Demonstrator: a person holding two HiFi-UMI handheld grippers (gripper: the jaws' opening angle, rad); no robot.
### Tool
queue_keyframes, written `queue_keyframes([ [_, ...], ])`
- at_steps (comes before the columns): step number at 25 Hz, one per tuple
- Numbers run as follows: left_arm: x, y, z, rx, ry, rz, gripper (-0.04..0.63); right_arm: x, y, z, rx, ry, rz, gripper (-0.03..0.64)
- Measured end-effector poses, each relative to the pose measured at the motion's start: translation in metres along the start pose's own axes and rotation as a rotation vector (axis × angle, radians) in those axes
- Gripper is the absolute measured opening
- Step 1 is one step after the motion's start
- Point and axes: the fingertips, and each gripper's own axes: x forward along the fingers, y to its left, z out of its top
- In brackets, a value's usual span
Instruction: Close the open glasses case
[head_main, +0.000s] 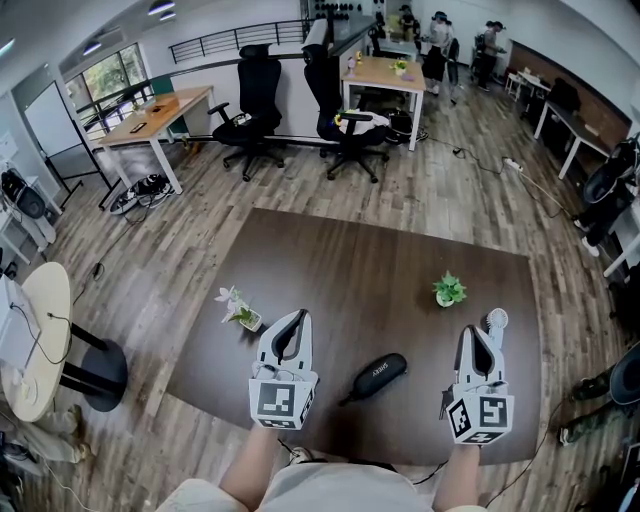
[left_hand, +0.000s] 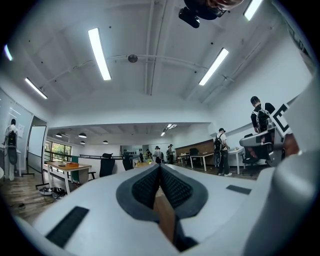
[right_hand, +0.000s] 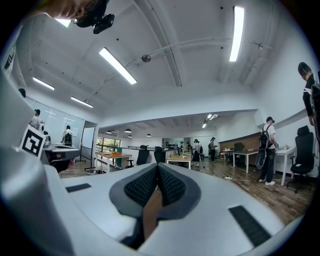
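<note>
White plastic shells cover both grippers, held above the near edge of the table (head_main: 380, 260) in the lower part of the head view by two bare forearms (head_main: 255, 465); each carries its marker cube at the rear, closest to the camera. The left gripper (head_main: 297, 315) sits lower left of centre, the right gripper (head_main: 473, 330) lower right, both pointing away up the frame. In the left gripper view the ribbed pads of the left gripper (left_hand: 160, 167) press flat together with nothing between them; the right gripper view shows the right gripper (right_hand: 157, 166) likewise shut and empty.

Between the two grippers, touching neither, the black glasses case (head_main: 377, 373) lies on the dark brown tabletop, tilted with its upper end toward the right; from above it looks shut. Just right of the right gripper's tip is a small white round thing (head_main: 497, 320); what it is cannot be told. Further up the table stand a little flowering plant (head_main: 238, 308) left of the left gripper and a green plant (head_main: 449, 290) above the right one.

Beyond the table, wood-plank floor (head_main: 200, 230); then black office chairs (head_main: 258, 100), pale desks (head_main: 155, 110), and people (head_main: 440, 40) at the top of the frame.
</note>
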Motion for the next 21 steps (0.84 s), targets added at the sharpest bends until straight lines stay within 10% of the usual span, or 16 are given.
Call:
queue_keyframes([
  [21, 0.0037, -0.0034, -0.0023, -0.001, 0.008, -0.005, 0.003, 0.0009, -0.003, -0.0013, -0.001, 0.005, 0.0, 0.0],
])
